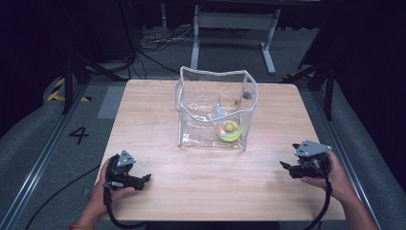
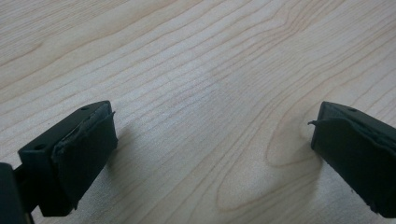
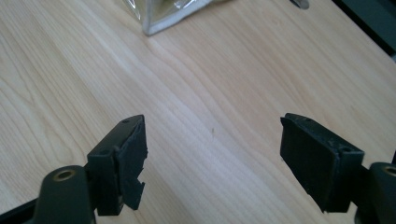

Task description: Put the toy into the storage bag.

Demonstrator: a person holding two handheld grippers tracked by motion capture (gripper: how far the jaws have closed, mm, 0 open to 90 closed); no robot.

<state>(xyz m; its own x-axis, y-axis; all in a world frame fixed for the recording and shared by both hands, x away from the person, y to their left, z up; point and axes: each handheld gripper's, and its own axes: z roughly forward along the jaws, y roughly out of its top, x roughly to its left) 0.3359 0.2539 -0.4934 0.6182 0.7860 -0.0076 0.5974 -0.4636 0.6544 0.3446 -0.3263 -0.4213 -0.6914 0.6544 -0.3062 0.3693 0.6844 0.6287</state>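
Observation:
A clear plastic pouch (image 1: 215, 108) with a white zip rim stands open near the middle of the wooden table (image 1: 158, 120). Inside it lie a yellow coiled cable with a small round yellow piece (image 1: 229, 129) and a whitish item (image 1: 218, 111). My left gripper (image 1: 143, 180) rests low at the table's front left, open, with bare wood between its pads (image 2: 84, 154). My right gripper (image 1: 286, 167) is at the front right, close above the table, open, nothing between its pads (image 3: 130, 158). A corner of the pouch (image 3: 161, 18) shows at the top of the right gripper view.
Beyond the table's far edge are a white desk frame (image 1: 234, 28) and loose cables on the grey floor (image 1: 158, 45). Dark stands (image 1: 330, 72) flank the table. A floor mark "4" (image 1: 79, 135) lies at the left.

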